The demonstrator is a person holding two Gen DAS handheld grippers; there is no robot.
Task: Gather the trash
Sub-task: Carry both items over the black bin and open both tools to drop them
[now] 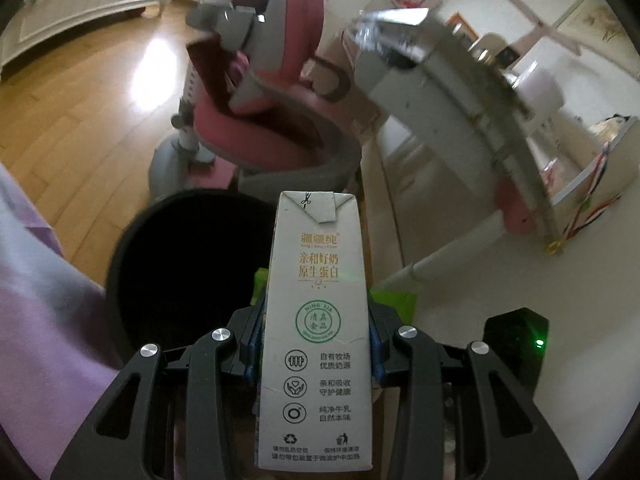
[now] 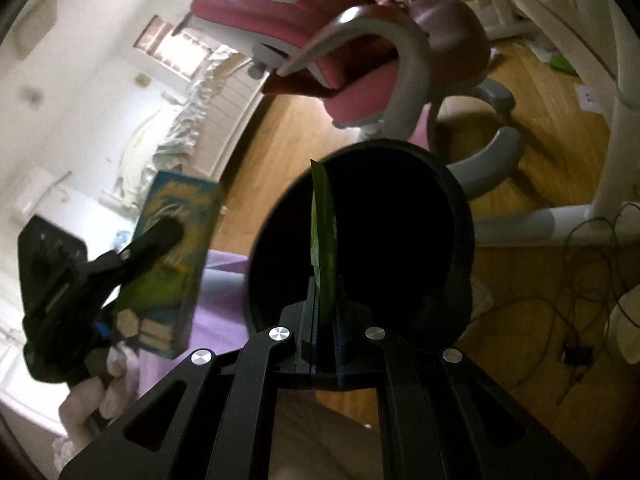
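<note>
My left gripper [image 1: 316,336] is shut on a white milk carton [image 1: 318,300] with Chinese print, held upright just right of the black trash bin [image 1: 136,264]. In the right wrist view the same carton [image 2: 176,256] shows its blue and green side, clamped by the left gripper [image 2: 160,236]. My right gripper [image 2: 325,320] is shut on a thin green wrapper [image 2: 323,240], held edge-on over the open mouth of the black bin [image 2: 460,216]. The green wrapper [image 1: 396,300] peeks out behind the carton in the left wrist view.
A pink and grey desk chair [image 2: 360,64] stands just behind the bin on the wood floor [image 2: 552,148]. A white desk frame [image 2: 616,92] and cables [image 2: 576,280] are on the right. Purple bedding [image 1: 44,308] lies to the left. A white desk [image 1: 460,92] runs on the right.
</note>
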